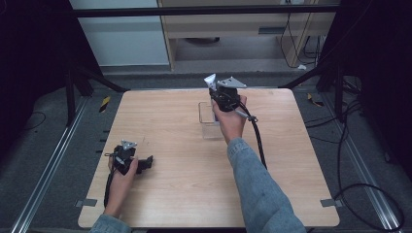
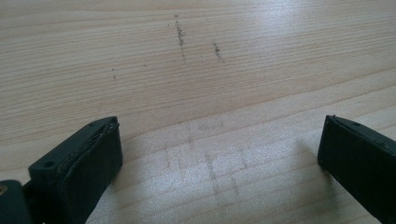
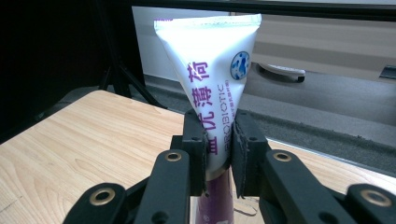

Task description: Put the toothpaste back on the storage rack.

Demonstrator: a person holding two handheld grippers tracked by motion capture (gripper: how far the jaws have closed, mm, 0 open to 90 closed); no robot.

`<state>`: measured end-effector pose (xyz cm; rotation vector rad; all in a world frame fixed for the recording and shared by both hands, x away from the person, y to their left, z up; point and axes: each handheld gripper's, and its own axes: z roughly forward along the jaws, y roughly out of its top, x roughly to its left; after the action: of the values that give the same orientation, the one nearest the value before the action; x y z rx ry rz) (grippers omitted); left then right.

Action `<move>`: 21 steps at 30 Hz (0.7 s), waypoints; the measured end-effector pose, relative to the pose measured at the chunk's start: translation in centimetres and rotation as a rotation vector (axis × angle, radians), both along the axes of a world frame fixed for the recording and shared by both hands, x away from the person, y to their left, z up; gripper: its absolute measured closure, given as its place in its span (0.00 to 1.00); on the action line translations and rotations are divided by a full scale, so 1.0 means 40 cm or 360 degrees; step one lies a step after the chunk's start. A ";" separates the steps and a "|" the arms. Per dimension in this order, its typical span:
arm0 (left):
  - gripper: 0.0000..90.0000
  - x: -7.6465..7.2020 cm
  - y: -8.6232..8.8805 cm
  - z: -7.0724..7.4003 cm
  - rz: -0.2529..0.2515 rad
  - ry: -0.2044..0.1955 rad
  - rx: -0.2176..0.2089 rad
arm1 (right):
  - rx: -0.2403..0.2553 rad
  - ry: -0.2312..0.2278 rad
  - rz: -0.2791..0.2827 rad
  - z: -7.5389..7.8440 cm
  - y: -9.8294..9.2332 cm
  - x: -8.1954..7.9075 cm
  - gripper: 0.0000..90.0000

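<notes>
1. While my right gripper (image 3: 218, 154) is up above the far part of the wooden table (image 1: 184, 145), I see its two black jaws pressed tight on a white tube (image 3: 212, 79).
2. I see the tube standing straight up between the jaws, with its flat wide end on top and its purple part below them.
3. Just under this gripper I see a clear box (image 1: 208, 121) on the table.
4. My left gripper (image 2: 219, 154) is down low near the table's close left side, and its jaws are wide apart with nothing but bare wood between them.
</notes>
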<state>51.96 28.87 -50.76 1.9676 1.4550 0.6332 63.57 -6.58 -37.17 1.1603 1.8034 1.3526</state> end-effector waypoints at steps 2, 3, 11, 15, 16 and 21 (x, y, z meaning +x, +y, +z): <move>0.00 0.000 0.000 0.000 0.0000 0.0000 0.0000 | 0.0001 0.0006 0.0000 -0.005 -0.002 -0.001 0.86; 0.00 0.000 0.000 0.000 0.0000 0.0000 0.0000 | 0.0001 0.0006 0.0000 -0.005 -0.002 -0.001 0.86; 0.00 0.000 0.000 0.000 0.0000 0.0000 0.0000 | -0.0003 0.0025 -0.0012 -0.016 -0.011 -0.005 0.86; 0.00 0.000 0.000 0.000 0.0000 0.0000 0.0000 | -0.0010 0.0033 -0.0010 -0.020 -0.014 -0.008 0.86; 0.00 0.000 0.000 0.000 0.0000 0.0000 0.0000 | -0.0009 0.0036 -0.0010 -0.022 -0.014 -0.009 0.86; 0.00 0.000 0.000 0.000 0.0000 0.0000 0.0000 | -0.0018 0.0045 -0.0009 -0.027 -0.014 -0.009 0.86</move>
<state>51.96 28.87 -50.76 1.9676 1.4550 0.6330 63.20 -7.13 -38.24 1.1830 1.8237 1.3271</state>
